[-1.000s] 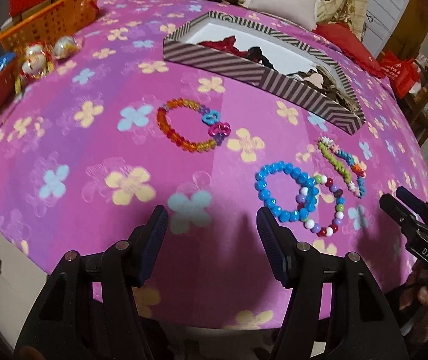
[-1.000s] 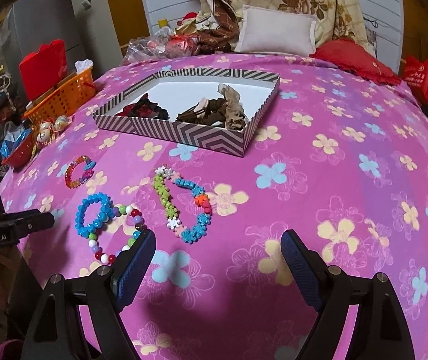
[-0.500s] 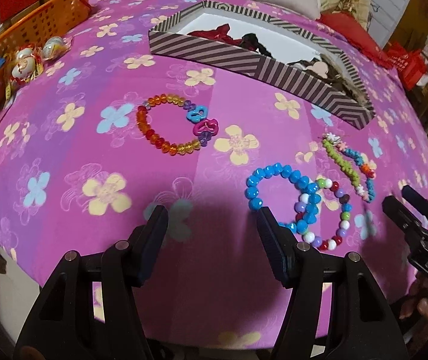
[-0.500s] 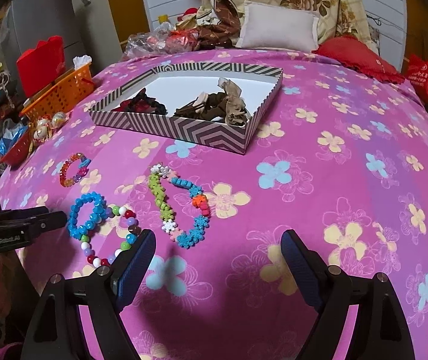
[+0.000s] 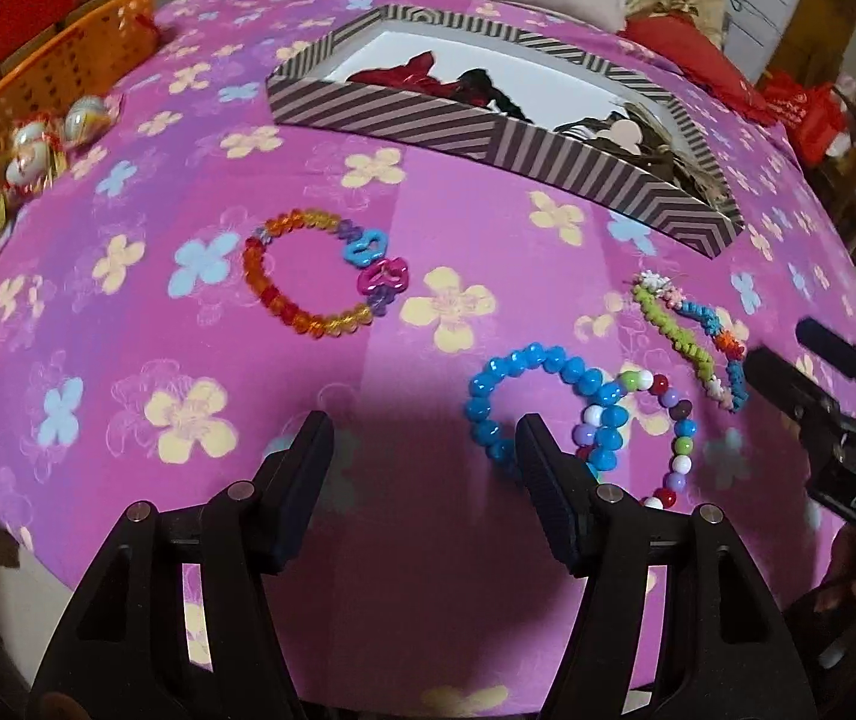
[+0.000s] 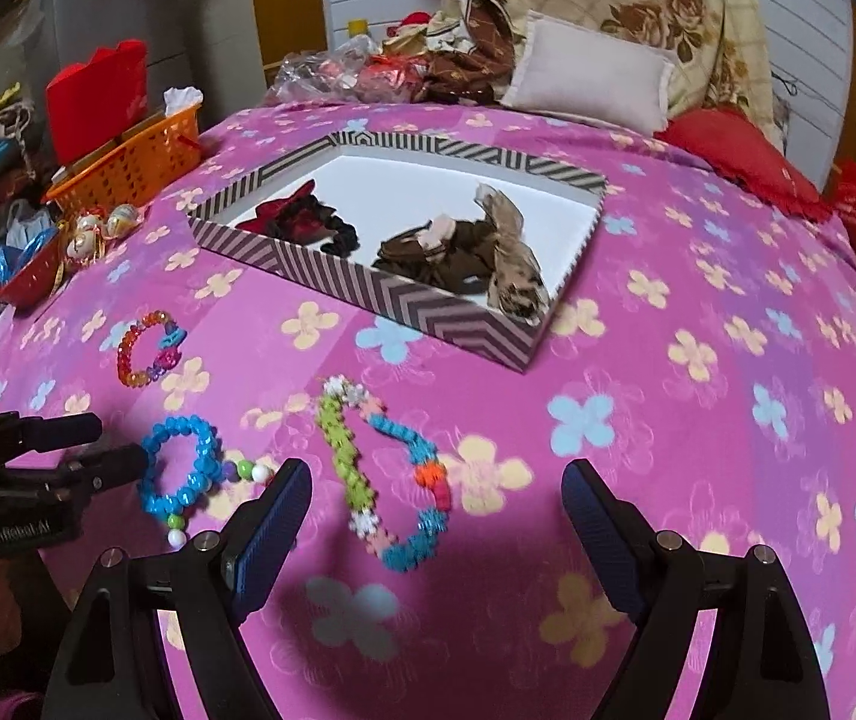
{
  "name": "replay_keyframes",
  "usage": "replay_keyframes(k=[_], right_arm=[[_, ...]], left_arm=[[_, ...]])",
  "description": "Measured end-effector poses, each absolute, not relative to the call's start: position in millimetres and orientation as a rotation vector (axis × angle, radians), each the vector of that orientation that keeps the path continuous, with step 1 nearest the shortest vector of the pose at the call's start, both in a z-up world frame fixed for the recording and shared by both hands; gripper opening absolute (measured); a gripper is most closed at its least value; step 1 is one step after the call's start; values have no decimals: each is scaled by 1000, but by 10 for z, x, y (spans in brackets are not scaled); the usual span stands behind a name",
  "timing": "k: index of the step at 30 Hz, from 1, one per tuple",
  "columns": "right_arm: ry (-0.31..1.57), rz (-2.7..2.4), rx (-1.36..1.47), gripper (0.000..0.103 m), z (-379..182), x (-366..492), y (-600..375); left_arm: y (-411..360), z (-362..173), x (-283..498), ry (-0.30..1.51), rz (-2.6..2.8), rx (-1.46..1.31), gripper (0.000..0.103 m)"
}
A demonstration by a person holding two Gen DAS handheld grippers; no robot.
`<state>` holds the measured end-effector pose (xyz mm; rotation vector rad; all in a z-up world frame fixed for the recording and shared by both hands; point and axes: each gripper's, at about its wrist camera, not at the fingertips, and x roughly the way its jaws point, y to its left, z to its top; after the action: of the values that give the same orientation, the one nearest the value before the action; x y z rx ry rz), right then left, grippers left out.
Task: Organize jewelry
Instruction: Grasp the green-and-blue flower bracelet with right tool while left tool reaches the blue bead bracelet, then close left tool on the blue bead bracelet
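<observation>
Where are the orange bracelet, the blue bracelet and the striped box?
orange bracelet (image 5: 284,312): left wrist view, on its lower-left beads.
blue bracelet (image 5: 538,357): left wrist view, on the top beads of the ring.
striped box (image 6: 368,288): right wrist view, on its near outer wall.

Premises: a lived-in domestic room, most likely a bedroom or sitting room used for storage. Work surface is a table under a pink flowered cloth (image 6: 697,276). At 12 o'clock beyond it: a floral quilt (image 6: 655,6) and a pale cushion (image 6: 589,81) heaped against a white panelled wall; a red pillow (image 6: 739,150) at 1 o'clock. At 10 o'clock: an orange plastic basket (image 6: 128,162), a red bag (image 6: 98,96) and household clutter. No shop or workshop fittings seen.
</observation>
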<state>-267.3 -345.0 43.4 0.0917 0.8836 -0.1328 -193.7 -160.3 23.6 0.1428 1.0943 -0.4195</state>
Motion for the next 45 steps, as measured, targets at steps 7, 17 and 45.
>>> replay_keyframes(k=[7, 17, 45], right_arm=[[895, -109, 81, 84, 393, -2582, -3443], [952, -55, 19, 83, 215, -2319, -3399], [886, -13, 26, 20, 136, -2406, -3326]], left_arm=[[-1712, 160, -1903, 1101, -364, 217, 58], [-1526, 163, -1808, 1105, -357, 210, 43], [-1659, 175, -1866, 1072, -387, 209, 13]])
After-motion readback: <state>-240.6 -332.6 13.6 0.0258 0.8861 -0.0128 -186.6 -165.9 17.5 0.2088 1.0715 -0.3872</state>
